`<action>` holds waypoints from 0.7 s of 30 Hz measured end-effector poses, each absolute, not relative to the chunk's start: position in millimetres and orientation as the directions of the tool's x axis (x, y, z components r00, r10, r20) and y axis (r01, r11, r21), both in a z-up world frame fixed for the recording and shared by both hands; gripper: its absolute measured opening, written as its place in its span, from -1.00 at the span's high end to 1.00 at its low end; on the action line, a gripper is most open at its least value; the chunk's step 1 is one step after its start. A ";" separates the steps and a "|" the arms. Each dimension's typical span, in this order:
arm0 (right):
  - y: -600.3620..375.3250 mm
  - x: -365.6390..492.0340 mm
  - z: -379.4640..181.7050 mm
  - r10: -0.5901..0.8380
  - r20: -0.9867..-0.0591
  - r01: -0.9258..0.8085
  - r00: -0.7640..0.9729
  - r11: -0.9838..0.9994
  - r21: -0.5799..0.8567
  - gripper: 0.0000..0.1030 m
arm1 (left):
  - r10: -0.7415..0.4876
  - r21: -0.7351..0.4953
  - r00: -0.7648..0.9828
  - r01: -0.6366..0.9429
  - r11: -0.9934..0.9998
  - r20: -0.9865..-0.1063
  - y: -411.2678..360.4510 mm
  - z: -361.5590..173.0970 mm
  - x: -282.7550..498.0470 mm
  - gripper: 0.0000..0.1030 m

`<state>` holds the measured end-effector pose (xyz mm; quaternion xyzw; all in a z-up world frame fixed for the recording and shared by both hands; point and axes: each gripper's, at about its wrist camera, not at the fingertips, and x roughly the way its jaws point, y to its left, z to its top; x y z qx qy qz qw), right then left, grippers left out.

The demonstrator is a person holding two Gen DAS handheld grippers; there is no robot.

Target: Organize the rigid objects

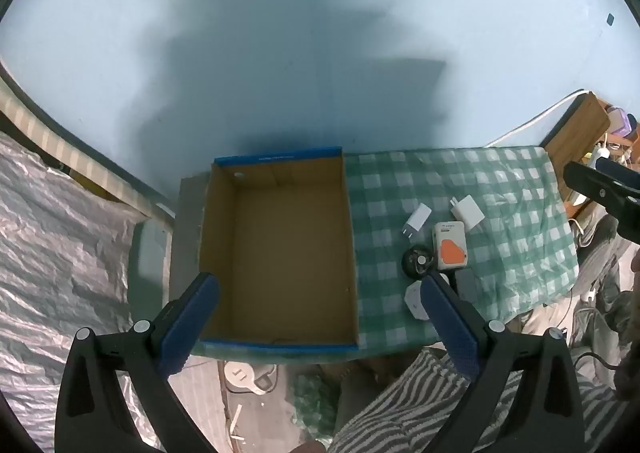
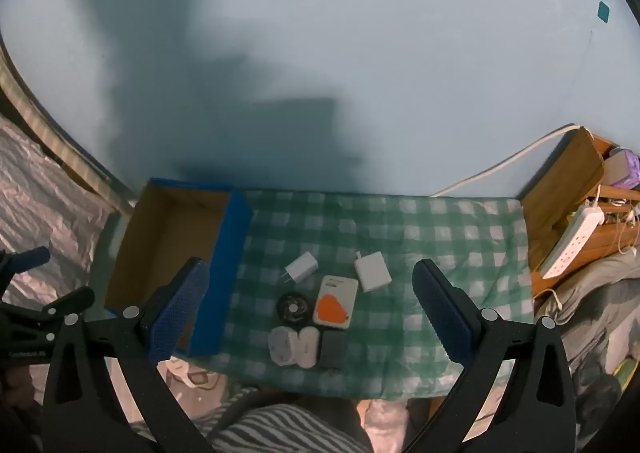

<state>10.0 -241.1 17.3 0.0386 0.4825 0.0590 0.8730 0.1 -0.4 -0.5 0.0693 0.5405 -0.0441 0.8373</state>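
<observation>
Two grippers are in your hands, and both stand spread wide with nothing between the pads. Your left gripper (image 1: pixel 316 327) hangs over the near end of one open box (image 1: pixel 276 253); its cardboard floor lies bare between the jaws, and the blue rim crosses just behind the fingertips. Your right gripper (image 2: pixel 310 317) frames the cluster: seven small things lie on the checked cloth (image 2: pixel 440 237) between its jaws, none touched.

Counted from the right view, nearest the jaws first: one white plug (image 2: pixel 283 345), one white oval piece (image 2: pixel 308 347) touching it, and one dark grey block (image 2: pixel 333 349) just beside that, all three in a row at the cloth's near edge. Just beyond them sit one black round disc (image 2: pixel 293 307) and one white card with an orange patch (image 2: pixel 335 303), side by side. Farthest out are two white chargers: a small one (image 2: pixel 301 267) with its prongs toward the left jaw, and a larger square one (image 2: pixel 373 271) toward the right jaw.

Outside the left jaw of your right gripper, the box's blue wall stands just beside the small charger. Beyond the right jaw, well apart from the cluster, one white power strip (image 2: pixel 572 243) lies on a wooden shelf (image 2: pixel 560 189).
</observation>
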 end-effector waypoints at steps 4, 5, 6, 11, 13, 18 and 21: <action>-241.3 12.1 16.6 0.144 -0.839 -0.065 0.525 0.990 0.129 -0.97 | 0.007 0.078 0.409 0.157 0.984 -0.913 -2.0 -1.8 0.0 -0.97; -241.3 12.4 16.5 0.145 -0.838 -0.066 0.527 0.989 0.130 -0.97 | 0.006 0.077 0.408 0.159 0.984 -0.913 -2.2 -2.0 -0.1 -0.97; -241.3 12.9 16.2 0.145 -0.838 -0.066 0.526 0.989 0.130 -0.97 | 0.006 0.077 0.407 0.159 0.984 -0.913 -2.4 -2.2 -0.2 -0.97; -241.2 15.1 15.2 0.148 -0.837 -0.066 0.526 0.989 0.132 -0.97 | -0.007 0.066 0.403 0.165 0.984 -0.915 -2.1 -6.2 -0.8 -0.97; -241.9 17.0 14.4 0.147 -0.837 -0.067 0.527 0.989 0.132 -0.97 | -0.007 0.067 0.406 0.167 0.984 -0.914 -1.6 -6.1 -1.9 -0.97; -240.9 19.1 14.3 0.152 -0.838 -0.067 0.524 0.988 0.137 -0.97 | -0.011 0.060 0.416 0.157 0.986 -0.909 1.4 -3.4 -5.0 -0.97; -239.5 16.8 12.7 0.155 -0.838 -0.067 0.524 0.988 0.140 -0.97 | -0.002 0.066 0.410 0.151 0.986 -0.912 -6.2 -4.4 0.1 -0.97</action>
